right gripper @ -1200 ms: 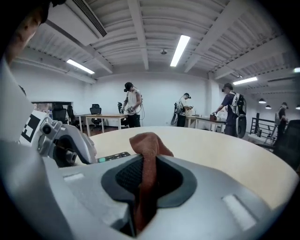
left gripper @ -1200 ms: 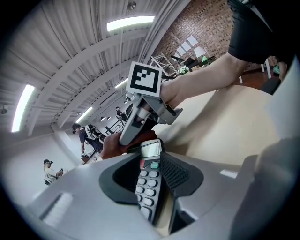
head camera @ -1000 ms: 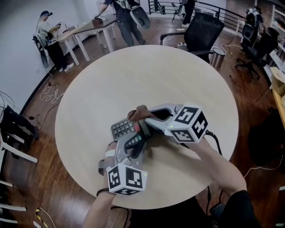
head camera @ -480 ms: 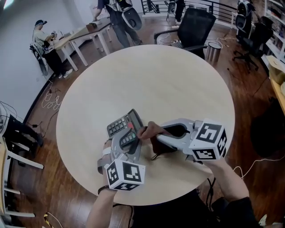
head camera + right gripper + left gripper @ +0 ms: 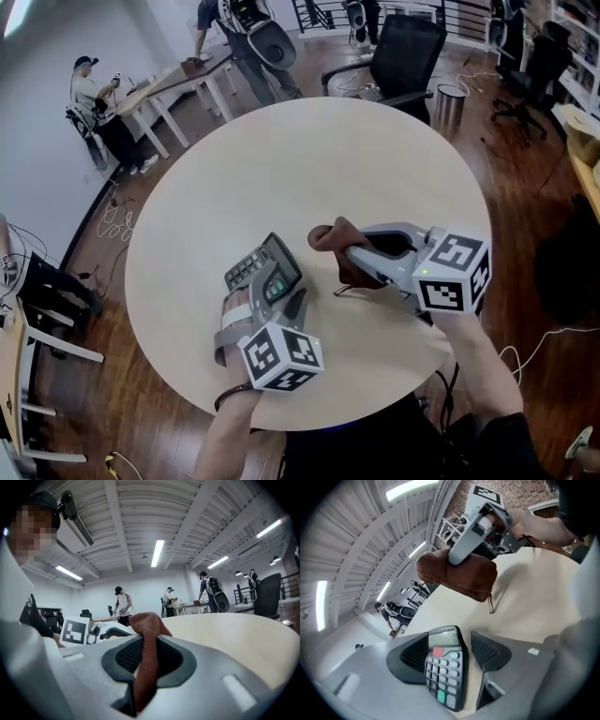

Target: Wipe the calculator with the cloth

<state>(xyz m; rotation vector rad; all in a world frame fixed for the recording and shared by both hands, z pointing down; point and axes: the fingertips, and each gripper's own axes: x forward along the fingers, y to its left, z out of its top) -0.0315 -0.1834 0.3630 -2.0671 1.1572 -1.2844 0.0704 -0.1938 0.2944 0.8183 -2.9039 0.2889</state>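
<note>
On table (image 5: 281,159) — left tool (image 5: 452,648) just opening (calculator (image 5: 247,268) between) | right tool (image 5: 147,656) pinching cloth (image 5: 459,576)

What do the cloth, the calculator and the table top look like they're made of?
Cloth: soft brown fabric, perhaps suede-like microfibre; matte, fuzzy, drooping in folds.
Calculator: dark hard plastic, going by its smooth moulded case; glossy display window, pale keys of plastic or rubber.
Table top: pale wood-look laminate or veneer; smooth, even in tone, with a faint sheen.
</note>
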